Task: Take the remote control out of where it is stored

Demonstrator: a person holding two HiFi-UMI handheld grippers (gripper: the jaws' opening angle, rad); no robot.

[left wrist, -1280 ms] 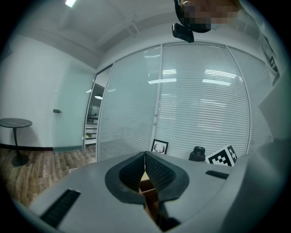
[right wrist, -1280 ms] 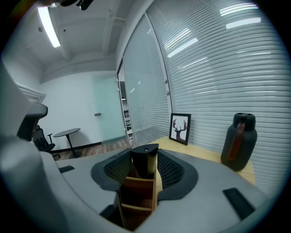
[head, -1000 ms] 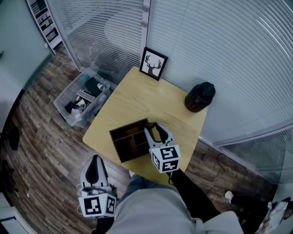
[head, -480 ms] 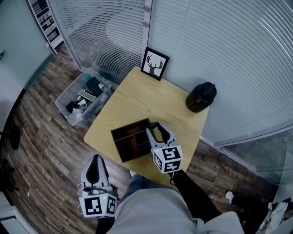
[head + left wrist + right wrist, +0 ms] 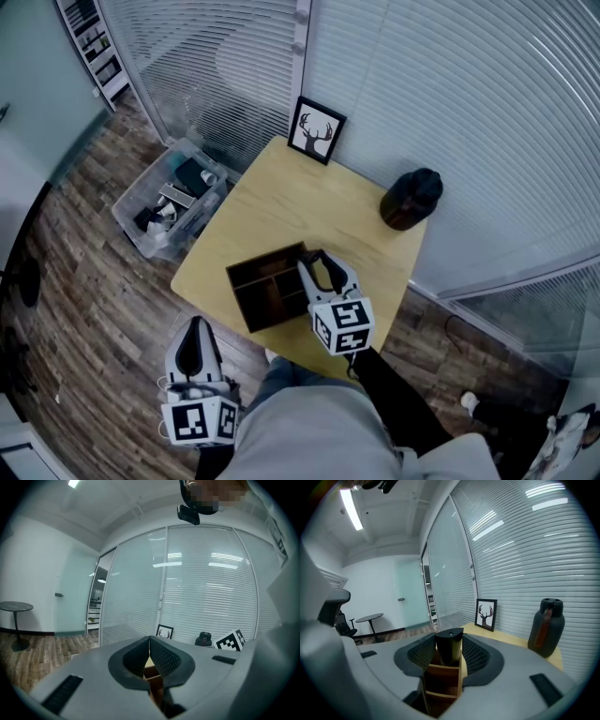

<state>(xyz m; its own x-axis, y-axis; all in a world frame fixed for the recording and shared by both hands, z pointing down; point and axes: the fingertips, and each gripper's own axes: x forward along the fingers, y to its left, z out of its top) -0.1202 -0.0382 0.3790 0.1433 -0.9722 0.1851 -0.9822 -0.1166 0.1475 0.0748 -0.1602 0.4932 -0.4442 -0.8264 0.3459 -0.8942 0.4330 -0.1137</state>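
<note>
A dark wooden organizer box (image 5: 265, 292) stands near the front edge of the light wooden table (image 5: 300, 206). At its right far corner a black remote control (image 5: 449, 645) stands upright in a compartment (image 5: 440, 686). My right gripper (image 5: 320, 270) reaches over that corner, and its pads (image 5: 476, 654) sit against both sides of the remote's top, so my right gripper (image 5: 449, 652) is shut on it. My left gripper (image 5: 195, 330) hangs off the table at the lower left, above the floor. In the left gripper view its jaws (image 5: 149, 654) are shut with nothing between them.
A framed deer picture (image 5: 314, 129) leans at the table's far corner. A black jug (image 5: 410, 199) stands at the right edge. A clear plastic bin (image 5: 169, 208) of odds and ends lies on the wooden floor to the left. Glass walls with blinds stand right behind the table.
</note>
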